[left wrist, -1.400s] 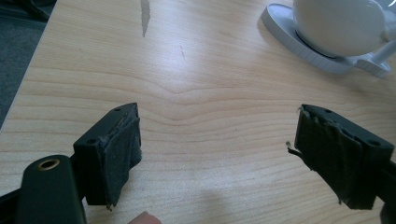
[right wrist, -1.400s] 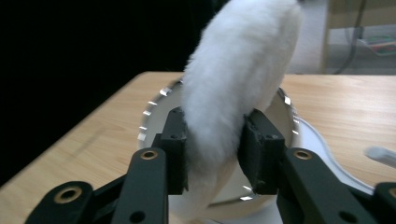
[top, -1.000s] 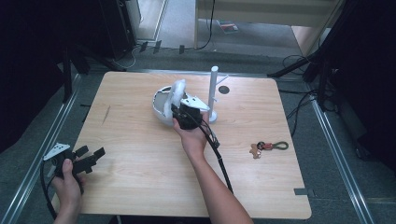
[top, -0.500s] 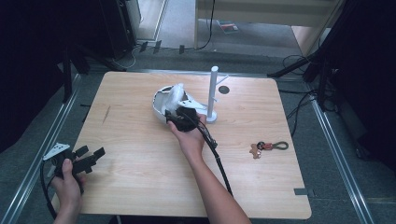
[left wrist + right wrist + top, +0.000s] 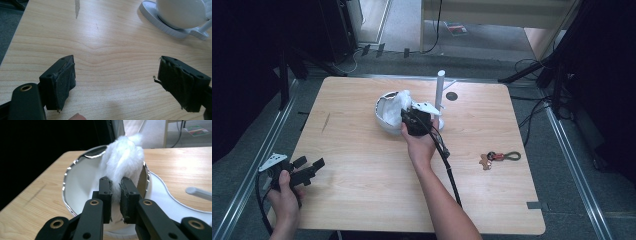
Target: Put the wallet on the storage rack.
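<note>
At the table's near left corner, the left gripper [image 5: 307,167] is held with jaws spread wide over bare wood. Mid-table, a white fluffy cloth [image 5: 125,157] is pinched by the just-closed right gripper [image 5: 115,195] inside the white bowl [image 5: 75,180].

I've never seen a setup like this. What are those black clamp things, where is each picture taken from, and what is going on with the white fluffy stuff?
No robot here: a person holds a two-jaw black tool in each hand. One picture looks down from above the pale wooden table; the other two come from cameras riding on each tool. The right tool has just closed its jaws, pinching a white fluffy cloth that sits in a white round bowl. The bowl rests on a white stand with an upright post. The left tool waits open near the table's front left edge, holding nothing. A small keyring with a brown figure lies to the right.
</note>
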A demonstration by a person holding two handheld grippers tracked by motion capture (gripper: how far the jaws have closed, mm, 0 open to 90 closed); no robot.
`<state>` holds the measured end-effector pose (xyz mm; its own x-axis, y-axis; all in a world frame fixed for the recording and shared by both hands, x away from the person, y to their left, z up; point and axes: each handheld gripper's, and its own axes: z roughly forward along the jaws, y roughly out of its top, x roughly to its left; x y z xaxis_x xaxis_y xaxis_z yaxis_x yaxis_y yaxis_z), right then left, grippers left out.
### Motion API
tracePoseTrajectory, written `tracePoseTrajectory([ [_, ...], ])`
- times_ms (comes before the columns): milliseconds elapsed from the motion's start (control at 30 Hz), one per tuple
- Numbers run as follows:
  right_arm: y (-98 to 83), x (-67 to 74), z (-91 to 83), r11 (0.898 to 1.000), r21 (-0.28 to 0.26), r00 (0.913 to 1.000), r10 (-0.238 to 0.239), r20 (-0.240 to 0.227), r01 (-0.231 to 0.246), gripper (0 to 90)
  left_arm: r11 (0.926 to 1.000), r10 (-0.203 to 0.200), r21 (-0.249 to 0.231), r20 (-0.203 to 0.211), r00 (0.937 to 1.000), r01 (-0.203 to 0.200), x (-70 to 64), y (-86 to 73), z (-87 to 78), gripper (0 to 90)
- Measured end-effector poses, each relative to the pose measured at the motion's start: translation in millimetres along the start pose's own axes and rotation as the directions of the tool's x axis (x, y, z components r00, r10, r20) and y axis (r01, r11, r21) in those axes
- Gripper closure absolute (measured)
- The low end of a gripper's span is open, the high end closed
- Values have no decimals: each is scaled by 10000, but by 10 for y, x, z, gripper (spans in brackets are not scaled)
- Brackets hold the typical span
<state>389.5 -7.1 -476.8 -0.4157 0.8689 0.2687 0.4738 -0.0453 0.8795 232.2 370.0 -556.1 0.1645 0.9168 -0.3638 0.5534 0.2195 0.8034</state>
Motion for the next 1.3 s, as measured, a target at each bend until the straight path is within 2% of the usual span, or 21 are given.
tracePoseTrajectory([
  [133,-12,-9,21,9994,298,9986,-217,490,203,815,10000,-38,7,2,10000,38,1,1,2,154],
  [167,-14,-22,29,9992,369,9983,-148,567,127,814,10000,-45,10,11,10000,45,2,1,3,154],
  [233,-13,-55,39,9988,470,9983,81,571,-108,811,10000,-46,33,9,10000,46,3,1,1,154],
  [333,-8,-79,42,9988,487,9990,69,434,-90,792,10000,-46,35,11,10000,46,4,2,2,154],
  [433,-2,-95,16,9993,347,9999,165,13,-165,681,10000,-37,-48,54,10000,38,4,-4,-8,154],
  [667,-26,-116,-125,9989,-126,9977,-461,-497,456,417,9998,76,-201,172,9998,-73,-1,-18,-34,153],
  [833,-24,-136,-320,9944,-154,9888,-1056,-1058,1046,286,9996,124,-237,65,9999,-122,-13,-20,-36,145],
  [933,-28,-177,-474,9931,-161,9854,-1169,-1236,1158,206,9996,163,-227,94,9998,-161,-12,-19,-35,145],
  [1033,-41,-257,-636,9946,-128,9880,-1038,-1146,1030,153,9996,173,-219,103,9998,-170,-12,-19,-35,146],
  [1167,-109,-417,-874,9943,-199,9892,-1062,-1006,1047,142,9996,168,-210,67,9998,-166,-17,-18,-29,146],
  [1300,-207,-617,-1105,9933,-201,9915,-1147,-619,1137,140,9997,185,-185,22,9998,-185,-24,-16,-22,146],
])
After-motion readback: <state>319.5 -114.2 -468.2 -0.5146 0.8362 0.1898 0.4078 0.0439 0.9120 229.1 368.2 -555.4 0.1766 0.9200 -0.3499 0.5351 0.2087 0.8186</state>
